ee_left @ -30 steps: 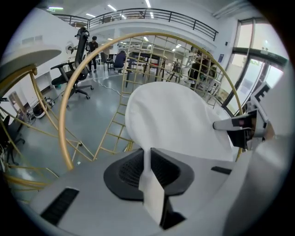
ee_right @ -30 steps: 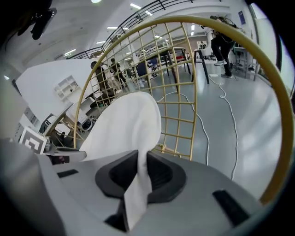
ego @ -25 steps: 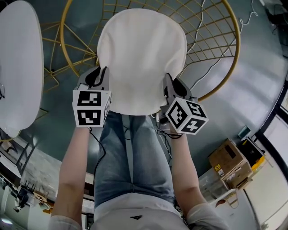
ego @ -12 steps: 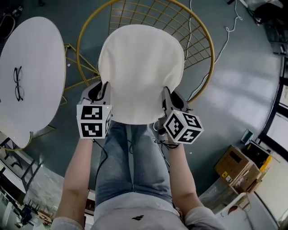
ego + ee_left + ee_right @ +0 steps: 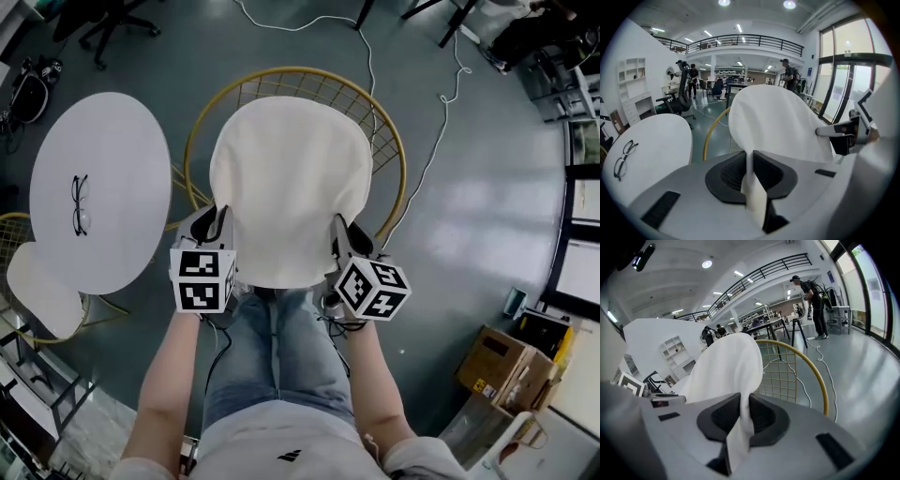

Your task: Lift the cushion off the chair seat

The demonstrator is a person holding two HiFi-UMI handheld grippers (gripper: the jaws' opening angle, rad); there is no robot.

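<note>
Jaws, left gripper (image 5: 751, 164): closed down on the near left edge of the cushion (image 5: 291, 183), with a fold of pale fabric pinched between the 2 jaws.
Jaws, right gripper (image 5: 740, 416): likewise clamped on the near right edge, with a strip of the same fabric trapped between them and hanging out below.
Cushion: 1 off-white pad, rounded at the far end. It is held by its near edge at 2 points and stretched between the grippers. From the head view it hangs over the chair (image 5: 309, 82). In both gripper views it rises away from the jaws. Whether its far edge touches the seat cannot be told.
Chair: 1 gold wire frame with a round rim and mesh, showing beyond and to both sides of the cushion.
Table (image 5: 112, 150): 1 round white top, left of the chair and apart from it, carrying 1 pair of spectacles (image 5: 80, 204).
Floor (image 5: 487, 187): dark, with loose cables (image 5: 441, 103) lying beyond and to the right of the chair.
Step in hand: the lift itself, judging by the 2-point grip and the raised cushion.
Next move calls for: both grippers rising level and together until the far edge is seen clear of the rim.
Risk: thin fabric may slip from either grip if 1 side leads.
</note>
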